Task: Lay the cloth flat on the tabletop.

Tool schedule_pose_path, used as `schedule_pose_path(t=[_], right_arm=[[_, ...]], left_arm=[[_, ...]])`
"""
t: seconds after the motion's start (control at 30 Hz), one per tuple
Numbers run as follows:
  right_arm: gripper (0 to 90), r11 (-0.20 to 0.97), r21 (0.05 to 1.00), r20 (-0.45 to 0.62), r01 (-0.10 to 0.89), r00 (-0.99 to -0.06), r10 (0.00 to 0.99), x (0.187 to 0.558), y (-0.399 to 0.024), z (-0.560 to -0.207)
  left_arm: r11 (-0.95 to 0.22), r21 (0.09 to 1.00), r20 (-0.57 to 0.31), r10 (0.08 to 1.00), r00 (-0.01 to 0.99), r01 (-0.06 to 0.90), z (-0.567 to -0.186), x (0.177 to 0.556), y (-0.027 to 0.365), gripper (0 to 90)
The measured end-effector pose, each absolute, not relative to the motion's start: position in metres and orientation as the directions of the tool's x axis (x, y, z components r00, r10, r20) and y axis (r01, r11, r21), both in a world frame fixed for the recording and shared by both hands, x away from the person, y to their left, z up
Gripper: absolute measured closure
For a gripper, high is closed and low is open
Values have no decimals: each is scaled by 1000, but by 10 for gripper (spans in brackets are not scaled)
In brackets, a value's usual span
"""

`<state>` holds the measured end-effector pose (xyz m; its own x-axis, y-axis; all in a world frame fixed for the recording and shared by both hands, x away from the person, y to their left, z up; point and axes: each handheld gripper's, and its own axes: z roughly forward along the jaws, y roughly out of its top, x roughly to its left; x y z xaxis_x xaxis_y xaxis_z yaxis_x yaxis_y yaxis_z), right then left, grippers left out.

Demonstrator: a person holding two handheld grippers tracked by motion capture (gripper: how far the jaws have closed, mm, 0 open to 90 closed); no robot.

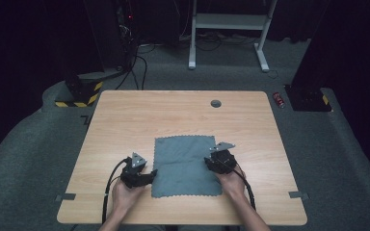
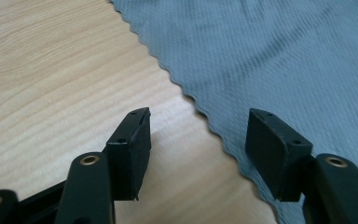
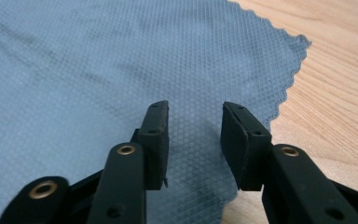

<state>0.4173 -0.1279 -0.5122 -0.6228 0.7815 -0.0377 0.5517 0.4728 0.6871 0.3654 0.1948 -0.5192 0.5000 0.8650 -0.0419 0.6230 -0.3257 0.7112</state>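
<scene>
Grey cloth (image 1: 187,166) spread flat on the wooden counter (image 1: 125,120), toward the near edge, zigzag-cut border all round. Laid out unfolded, most likely so each side edge offers itself to a claw; probably the start of a fold or a lift, judging by how both tools flank it.

Left claw (image 1: 150,174) just beside the cloth's left edge, near its near-left corner. Seen along its own jaws (image 2: 198,135): released, jaws standing wide, one over bare wood, the other over fabric, the scalloped edge (image 2: 186,98) running between them, nothing pinched. Straddling the border this way looks like a set-up for nipping the hem.

Right claw (image 1: 211,163) over the cloth's right margin. Along its own jaws (image 3: 195,135): parted, empty, both hovering above the weave, the cloth's corner (image 3: 303,44) ahead and to the side. No grip on anything.

Left hand (image 1: 125,192) low, nearly level, aimed across toward the cloth. Right hand (image 1: 232,180) behind its tool, aimed forward and slightly inward, forearms entering from the counter's near edge.
</scene>
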Motion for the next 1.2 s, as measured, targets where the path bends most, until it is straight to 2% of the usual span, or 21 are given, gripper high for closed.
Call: schedule_pose_path(t=[0.17, 0.33, 0.47, 0.73, 0.93, 1.2], right_arm=[[597, 465, 731, -10, 499, -675, 738, 397, -109, -503], [628, 476, 745, 18, 467, -728, 685, 383, -91, -499], [693, 505, 754, 43, 421, -798, 602, 362, -64, -502], [706, 559, 767, 31, 316, -888, 459, 330, -18, -507], [702, 618, 739, -8, 266, -915, 403, 321, 10, -516], [697, 639, 732, -33, 236, -925, 380, 310, 20, -524]], left_arm=[[-297, 700, -65, 879, 472, 650, -514, 389, 201, 375], [-264, 706, -85, 890, 447, 658, -508, 408, 205, 384], [-264, 687, -80, 898, 432, 677, -505, 430, 202, 380], [-267, 682, -72, 902, 425, 681, -499, 456, 189, 400], [-252, 666, -69, 916, 395, 702, -501, 467, 190, 393], [-229, 644, -54, 938, 342, 730, -510, 476, 204, 410]])
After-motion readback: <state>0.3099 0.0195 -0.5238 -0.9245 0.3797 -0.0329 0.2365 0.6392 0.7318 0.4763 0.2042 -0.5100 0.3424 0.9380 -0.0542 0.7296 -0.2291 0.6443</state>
